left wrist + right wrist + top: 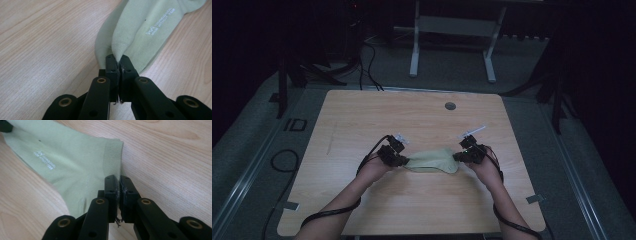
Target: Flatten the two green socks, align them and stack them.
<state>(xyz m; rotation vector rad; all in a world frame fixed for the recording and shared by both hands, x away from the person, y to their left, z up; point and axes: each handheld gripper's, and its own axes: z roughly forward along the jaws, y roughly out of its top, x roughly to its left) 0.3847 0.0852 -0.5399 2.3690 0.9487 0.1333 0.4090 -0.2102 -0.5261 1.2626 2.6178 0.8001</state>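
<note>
We held a pale green sock [432, 161] between our 2 grippers, low over the middle of the wooden table [362, 120]. Our left gripper [117, 60] was pinched tight on the sock's toe end, the cloth bunching into a fold at the jaws. Our right gripper [118, 180] was clamped on the ribbed cuff edge. The sock sagged between them, its white print facing up.

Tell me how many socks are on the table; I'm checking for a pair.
1. A pale green sock lies mid-table, pinched at one end by the left tongs and at the cuff by the right tongs. A second could hide underneath.
</note>
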